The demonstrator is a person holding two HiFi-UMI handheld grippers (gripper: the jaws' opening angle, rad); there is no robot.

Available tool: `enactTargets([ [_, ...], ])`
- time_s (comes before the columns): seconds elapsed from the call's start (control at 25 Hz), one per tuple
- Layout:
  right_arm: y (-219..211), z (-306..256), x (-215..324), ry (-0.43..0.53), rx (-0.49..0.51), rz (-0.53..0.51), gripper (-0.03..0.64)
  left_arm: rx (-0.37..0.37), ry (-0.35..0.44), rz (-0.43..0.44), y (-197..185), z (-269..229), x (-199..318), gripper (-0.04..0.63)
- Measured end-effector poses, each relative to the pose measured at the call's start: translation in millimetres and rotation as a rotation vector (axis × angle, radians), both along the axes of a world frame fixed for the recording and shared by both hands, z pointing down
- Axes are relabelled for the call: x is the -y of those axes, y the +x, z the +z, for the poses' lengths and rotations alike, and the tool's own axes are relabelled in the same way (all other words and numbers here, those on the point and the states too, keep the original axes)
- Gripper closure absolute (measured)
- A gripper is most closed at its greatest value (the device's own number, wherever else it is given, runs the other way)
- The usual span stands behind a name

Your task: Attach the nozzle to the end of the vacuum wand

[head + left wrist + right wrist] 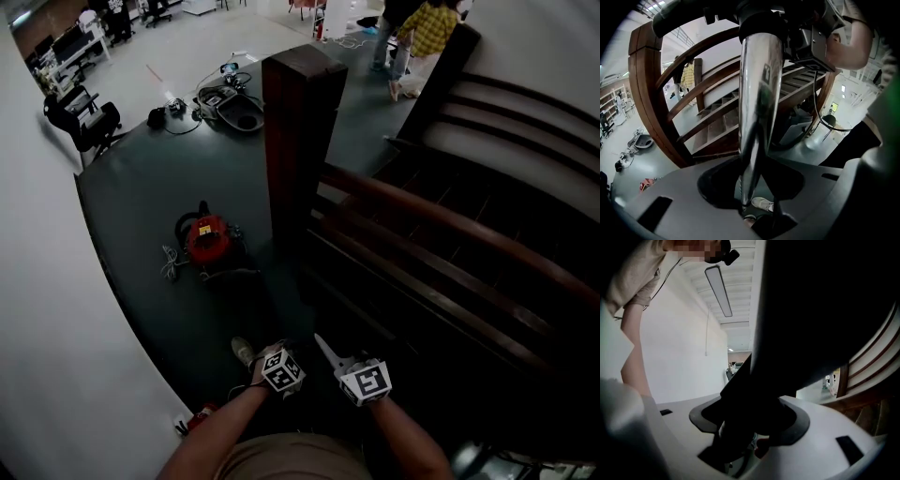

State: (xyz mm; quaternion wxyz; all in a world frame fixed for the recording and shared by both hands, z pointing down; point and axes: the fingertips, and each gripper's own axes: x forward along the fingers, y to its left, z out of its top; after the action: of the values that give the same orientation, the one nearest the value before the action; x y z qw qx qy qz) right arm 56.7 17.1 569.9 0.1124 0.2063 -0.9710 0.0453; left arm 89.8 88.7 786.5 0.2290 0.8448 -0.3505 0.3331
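A: Your shiny wand (757,103) stands right between the jaws of your left claw (751,199). That claw is closed on it, low down. The wand points up and away from you.

B: Your black nozzle (797,324) is in your right claw (750,427). That claw looks wide, but only because the nozzle is fat. The pads squeeze it on both sides.

A: At the far tip of the wand I see a black part (759,16). I think that is your nozzle meeting the tube. I cannot tell if it is on all the way.

B: So go slow. Make the hole of the nozzle look straight at the tip of the wand. Make the two into one line, like one long stick.

A: Then push along the stick, not sideways. Your left claw is the holder. Your right claw is the pusher.

B: The tube is smooth and may slip, so squeeze it well. Push until it goes no more.

A: Mind the big wooden post (298,141) and the stair rail (450,225) just beside you. Don't bump the wand on them.

B: The red vacuum (206,239) sits on the dark floor (141,197), well apart from your claws.
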Motion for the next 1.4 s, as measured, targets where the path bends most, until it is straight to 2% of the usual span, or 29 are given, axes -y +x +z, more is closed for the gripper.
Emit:
enactTargets([
  [0.12,0,4,-6,-0.013,-0.010,0.001,0.350,0.001,0.003,0.004,1,1,-5,0.442],
  [0.4,-3,1,-8,0.056,-0.070,0.021,0.350,0.003,0.010,0.012,-1,3,-7,0.442],
  [0.76,-18,-3,-14,0.127,-0.034,-0.023,0.351,-0.005,0.008,0.028,4,4,-9,0.442],
  [0.92,-14,-2,-8,0.104,-0.039,-0.001,0.351,-0.009,0.004,0.023,2,3,-1,0.442],
  [1.08,-4,9,-3,0.082,-0.130,0.028,0.351,-0.006,-0.004,0.040,6,3,0,0.442],
  [1.32,9,24,9,-0.026,-0.025,0.135,0.357,0.002,-0.023,0.020,7,9,2,0.443],
  [1.4,16,24,11,-0.028,-0.001,0.163,0.358,-0.002,-0.033,0.019,9,11,3,0.442],
])
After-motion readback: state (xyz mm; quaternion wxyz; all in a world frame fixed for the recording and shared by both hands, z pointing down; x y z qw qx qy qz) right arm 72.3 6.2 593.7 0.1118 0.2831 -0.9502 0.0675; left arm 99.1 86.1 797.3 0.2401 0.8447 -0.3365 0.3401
